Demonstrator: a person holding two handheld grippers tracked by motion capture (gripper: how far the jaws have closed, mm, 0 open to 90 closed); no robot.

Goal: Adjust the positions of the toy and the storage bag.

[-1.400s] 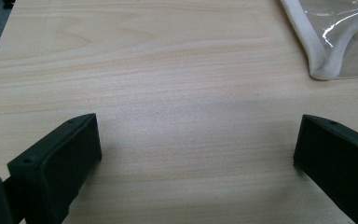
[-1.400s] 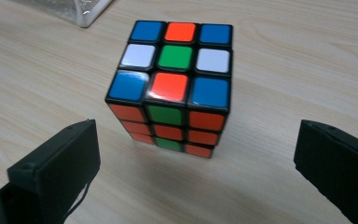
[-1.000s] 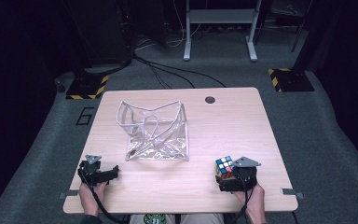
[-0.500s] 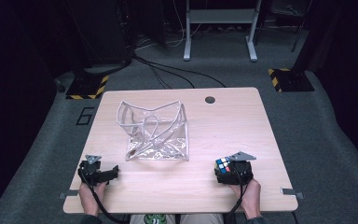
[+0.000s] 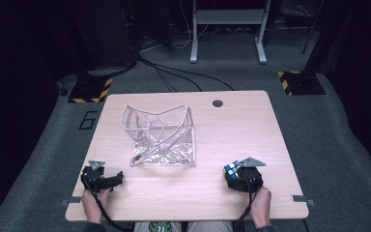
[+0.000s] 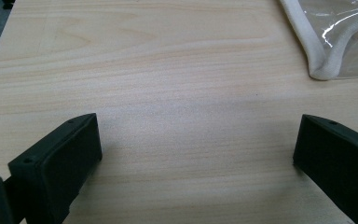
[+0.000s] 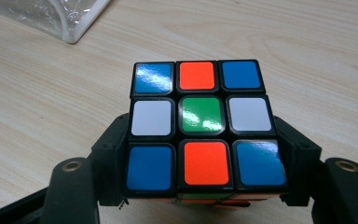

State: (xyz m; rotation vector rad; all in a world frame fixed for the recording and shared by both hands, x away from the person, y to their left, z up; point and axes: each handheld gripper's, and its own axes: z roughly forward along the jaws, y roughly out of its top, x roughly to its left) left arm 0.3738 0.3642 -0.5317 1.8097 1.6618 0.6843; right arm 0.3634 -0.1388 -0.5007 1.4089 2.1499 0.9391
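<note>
Right gripper (image 7: 200,196) jaws just closing onto a scrambled multicoloured puzzle cube (image 7: 199,126), pads against its sides, left gripper (image 6: 196,154) wide open, holding nothing, over the pale wooden table (image 6: 168,70), clear plastic bag with white trim (image 5: 160,137) nearby, a "6" marked on the floor.

Looks like a lab or test room w/ dim lighting: grey carpet floor (image 5: 338,145), black-yellow hazard tape pads (image 5: 297,82), loose cables (image 5: 174,77) on the floor, metal stand legs (image 5: 227,29) at back (a "6" marked beside the wooden counter (image 5: 241,125)).

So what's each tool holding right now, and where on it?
The right tool has been closing on the puzzle cube, its jaws against two opposite sides. The left tool is open over bare table.
</note>
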